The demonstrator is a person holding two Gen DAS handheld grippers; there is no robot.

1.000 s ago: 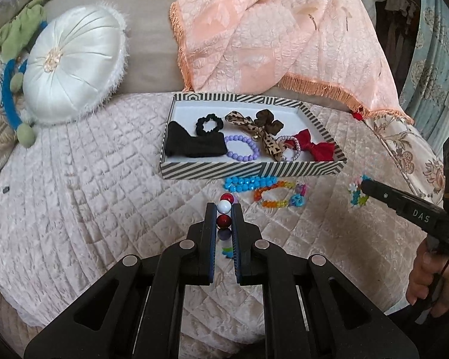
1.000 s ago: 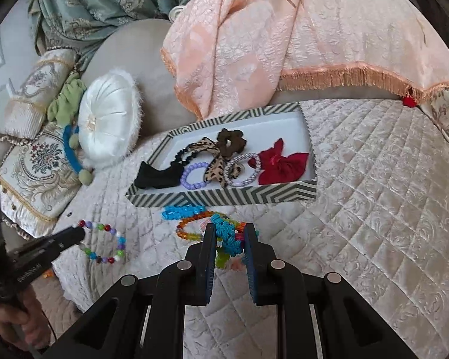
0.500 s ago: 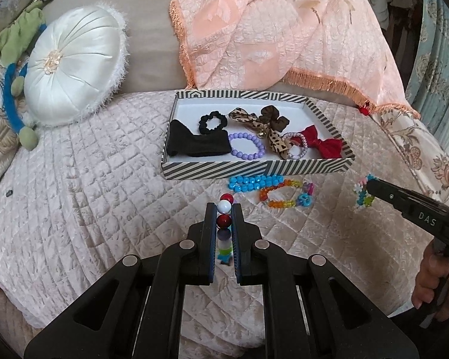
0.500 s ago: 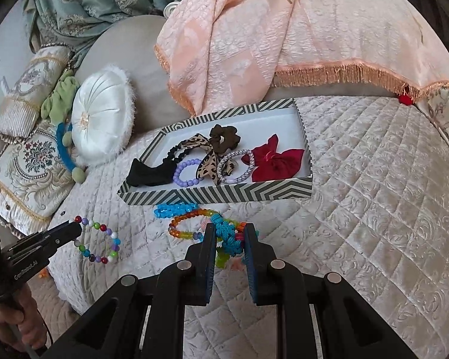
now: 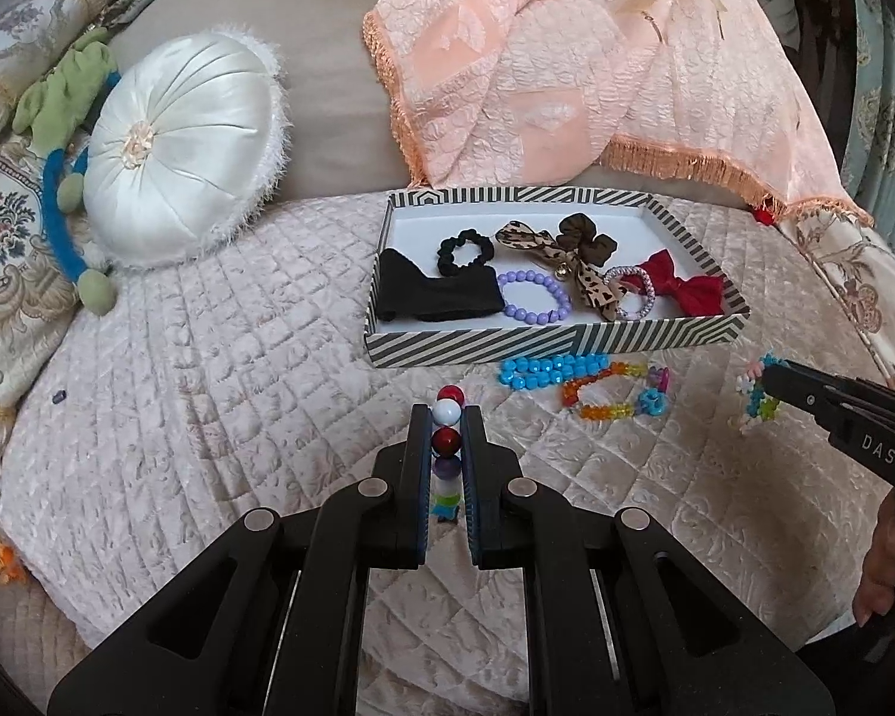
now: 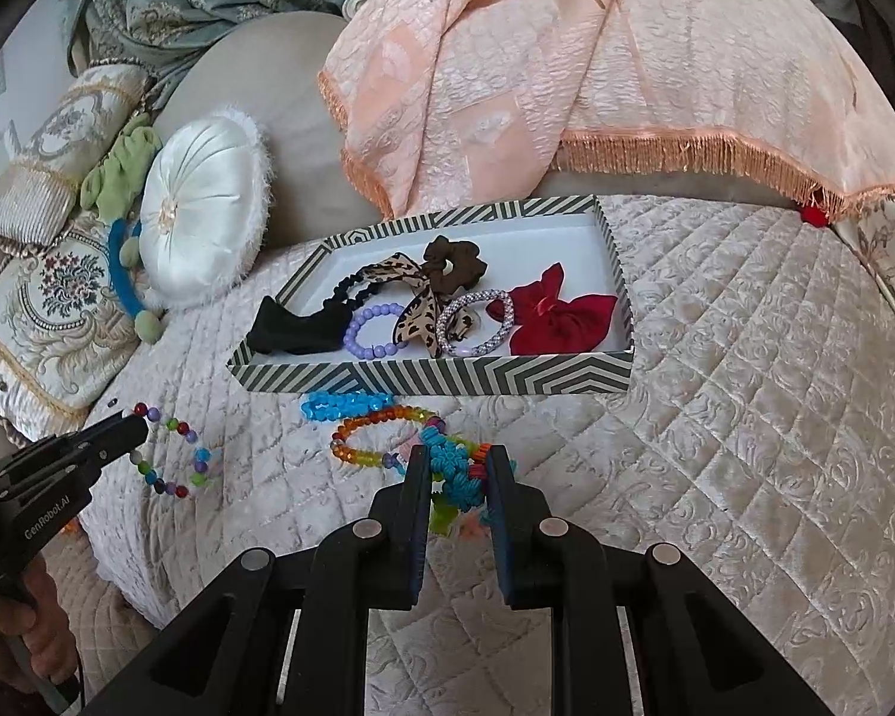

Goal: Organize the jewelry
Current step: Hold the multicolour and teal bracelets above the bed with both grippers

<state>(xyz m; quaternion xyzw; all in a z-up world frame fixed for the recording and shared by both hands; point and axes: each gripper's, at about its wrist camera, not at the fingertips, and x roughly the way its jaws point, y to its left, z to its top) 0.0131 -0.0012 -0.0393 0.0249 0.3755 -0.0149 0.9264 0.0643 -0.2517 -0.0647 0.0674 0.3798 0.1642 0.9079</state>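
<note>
Left wrist view: left claw point(image 5: 446, 417) pinches a mixed-bead bracelet point(image 5: 446, 411), which hangs free above the bed point(image 5: 179, 394), short of the striped tray point(image 5: 555, 341). Blue bracelet point(image 5: 546, 367) and orange bracelet point(image 5: 608, 397) lie just in front of the tray. Right claw point(image 6: 458, 465) pinches a flower bracelet point(image 6: 453, 471). Risk: a dangling loop may snag the tray wall or slip out, since each grip catches only a few beads.
</note>
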